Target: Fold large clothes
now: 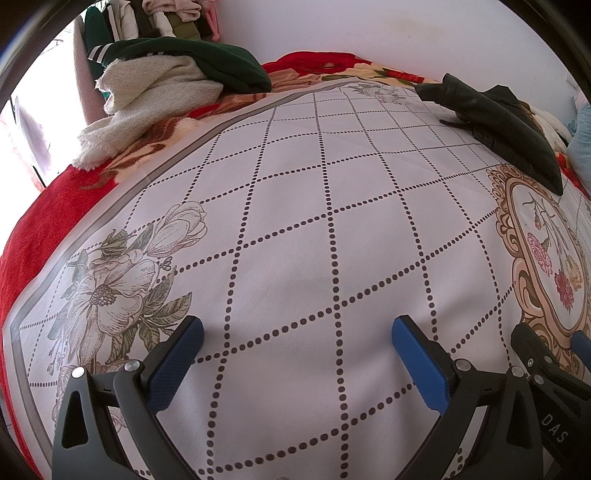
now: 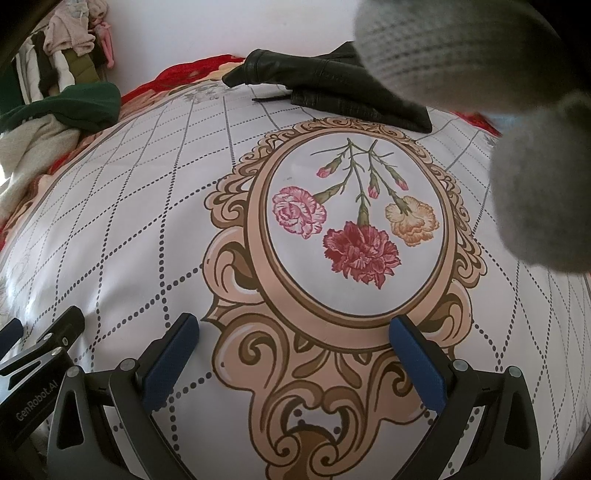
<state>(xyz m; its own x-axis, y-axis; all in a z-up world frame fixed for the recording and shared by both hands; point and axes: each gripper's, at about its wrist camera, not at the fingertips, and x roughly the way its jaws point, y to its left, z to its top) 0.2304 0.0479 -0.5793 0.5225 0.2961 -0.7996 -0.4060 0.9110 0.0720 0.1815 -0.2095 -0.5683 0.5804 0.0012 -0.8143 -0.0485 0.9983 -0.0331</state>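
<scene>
A black leather garment (image 1: 506, 122) lies folded at the far right of the bed; it also shows in the right wrist view (image 2: 332, 92) at the far middle. A pile with a cream knit (image 1: 147, 99) and a dark green garment (image 1: 207, 62) lies at the far left. A grey knit cloth (image 2: 480, 55) hangs close to the right wrist lens at the upper right. My left gripper (image 1: 297, 332) is open and empty above the white printed sheet (image 1: 314, 221). My right gripper (image 2: 293, 328) is open and empty above the sheet's flower medallion (image 2: 351, 229).
A red floral blanket (image 1: 33, 236) lies under the sheet along the left and far edges. Clothes hang on a rack (image 1: 155, 18) by the white wall at the far left. The right gripper's body (image 1: 546, 369) shows at the lower right of the left wrist view.
</scene>
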